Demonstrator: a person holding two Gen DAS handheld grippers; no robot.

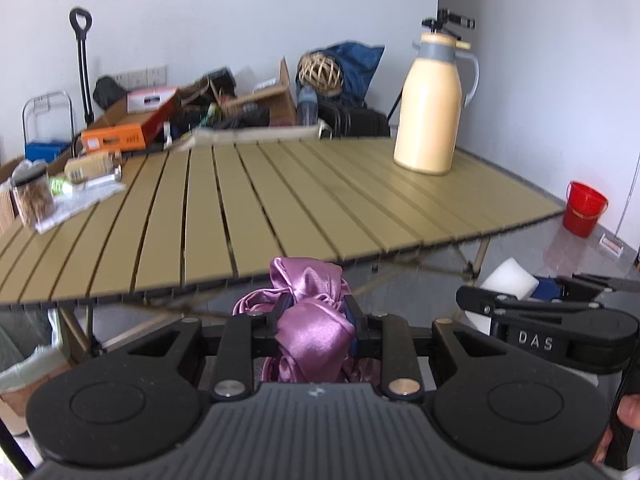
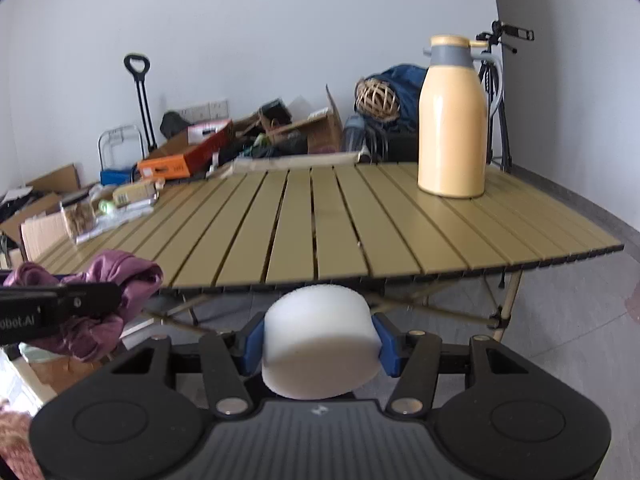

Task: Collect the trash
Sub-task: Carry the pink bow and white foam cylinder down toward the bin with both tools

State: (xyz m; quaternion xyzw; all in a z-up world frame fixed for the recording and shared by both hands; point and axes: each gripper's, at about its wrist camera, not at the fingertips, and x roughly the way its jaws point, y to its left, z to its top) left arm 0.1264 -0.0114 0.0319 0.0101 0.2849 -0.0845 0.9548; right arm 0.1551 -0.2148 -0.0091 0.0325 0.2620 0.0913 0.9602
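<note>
The slatted olive counter filled the middle of both views, its near edge just ahead of both tools. A tall cream jug with a grey collar stood upright near the counter's far right corner, and a clear jar of brown pieces sat on paper at its far left. A red bucket stood on the floor beyond the right end. The left hand-held gripper was squeezed tight on a crumpled purple satin cloth, held in the air before the counter's edge. The right hand-held gripper was partly closed, its blue pads pressing both sides of a white foam block, also held below the counter's edge.
</note>
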